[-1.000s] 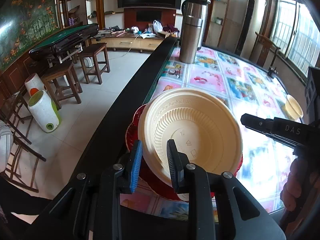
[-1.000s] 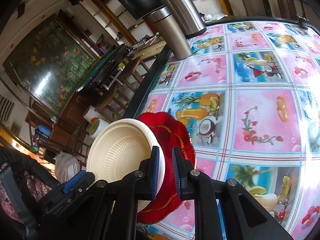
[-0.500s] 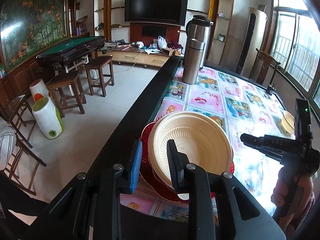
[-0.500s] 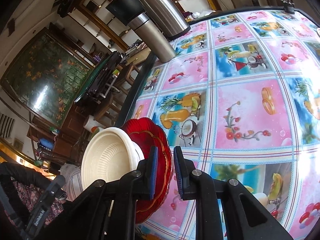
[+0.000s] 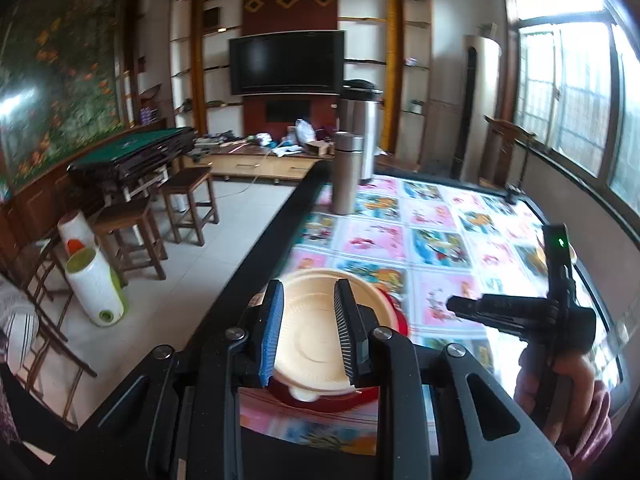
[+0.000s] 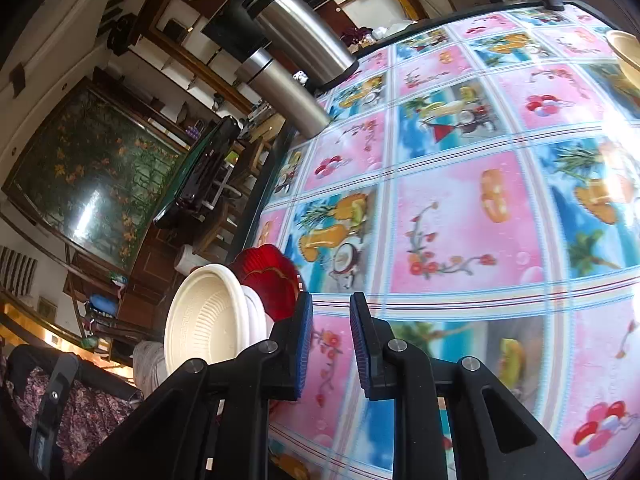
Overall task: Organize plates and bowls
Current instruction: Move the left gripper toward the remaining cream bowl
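A cream bowl sits in a red plate close to the table's left edge. My left gripper hangs above the bowl, open, with only the bowl showing through the gap. In the right wrist view the same cream bowl and red plate lie left of my right gripper, which is open and holds nothing. A hand holds that right gripper over the table, right of the stack. A second cream bowl stands at the far right of the table.
A picture-print tablecloth covers the table, which has a black rim. A slim steel flask and a large steel flask stand at the far left end. Wooden stools and white containers stand on the floor to the left.
The left gripper has drawn back and risen above the bowl and plate. The right gripper has come off the red plate's rim and shifted right; the stack now rests on the table.
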`<state>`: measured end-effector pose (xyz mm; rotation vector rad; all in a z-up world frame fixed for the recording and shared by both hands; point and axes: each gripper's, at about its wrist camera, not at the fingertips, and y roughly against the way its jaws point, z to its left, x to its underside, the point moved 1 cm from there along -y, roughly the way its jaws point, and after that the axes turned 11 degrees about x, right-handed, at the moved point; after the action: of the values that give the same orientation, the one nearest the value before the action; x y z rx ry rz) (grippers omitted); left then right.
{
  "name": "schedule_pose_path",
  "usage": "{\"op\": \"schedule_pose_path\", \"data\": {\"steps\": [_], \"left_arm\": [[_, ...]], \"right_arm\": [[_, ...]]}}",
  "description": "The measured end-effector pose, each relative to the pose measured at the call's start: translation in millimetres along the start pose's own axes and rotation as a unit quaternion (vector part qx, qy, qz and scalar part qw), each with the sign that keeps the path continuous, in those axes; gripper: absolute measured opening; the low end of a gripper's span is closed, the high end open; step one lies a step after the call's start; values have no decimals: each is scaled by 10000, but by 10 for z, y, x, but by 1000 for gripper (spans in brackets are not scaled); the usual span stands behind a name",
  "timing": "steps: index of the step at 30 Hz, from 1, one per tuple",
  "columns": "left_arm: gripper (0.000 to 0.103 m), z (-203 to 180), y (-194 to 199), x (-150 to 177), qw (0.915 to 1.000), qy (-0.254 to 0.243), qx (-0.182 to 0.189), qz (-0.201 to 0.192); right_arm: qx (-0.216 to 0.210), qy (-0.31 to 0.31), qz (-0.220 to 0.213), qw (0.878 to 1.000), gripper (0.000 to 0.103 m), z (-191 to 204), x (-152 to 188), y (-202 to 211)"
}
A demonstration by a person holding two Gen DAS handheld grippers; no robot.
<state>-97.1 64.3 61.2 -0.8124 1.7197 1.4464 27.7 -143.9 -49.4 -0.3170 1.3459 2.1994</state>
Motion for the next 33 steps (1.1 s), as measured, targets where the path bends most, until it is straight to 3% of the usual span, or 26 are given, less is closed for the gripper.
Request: {"op": "schedule_pose_path", "data": {"steps": [6, 11, 12, 14, 15, 20, 24, 28, 33], "left_arm": [[23, -479, -81, 73, 9983, -382, 355, 277], [24, -963, -169, 180, 9921, -781, 764, 621], [27, -1077, -200, 215, 9896, -866, 889, 723], [51, -1283, -296, 297, 9824, -952, 1248, 1015], [53, -1392, -345, 330, 9790, -986, 1370, 1141], [53, -1846, -681, 527, 9600, -1258, 1693, 1843], [53, -2106, -985, 584, 9458, -1187, 1896, 2354], [53, -2279, -1259, 446, 9465, -1134, 1804, 2423], [53, -2493, -1638, 115, 9527, -996, 1805, 2232]], "right_arm": [[3, -233, -102, 9997, 22, -348, -26, 188], [-25, -466, -243, 9986, 23, -651, -64, 348], [-34, -523, -255, 9983, 24, -734, -68, 374], [-18, -612, -271, 9978, 27, -873, -79, 410], [16, -640, -286, 9975, 28, -945, -92, 427], [294, -754, -355, 9961, 29, -1308, -157, 478], [809, -623, -455, 9937, 29, -1577, -372, 490], [1171, -687, -628, 9888, 29, -1814, -611, 504], [1730, -817, -1106, 9753, 32, -2112, -715, 545]]}}
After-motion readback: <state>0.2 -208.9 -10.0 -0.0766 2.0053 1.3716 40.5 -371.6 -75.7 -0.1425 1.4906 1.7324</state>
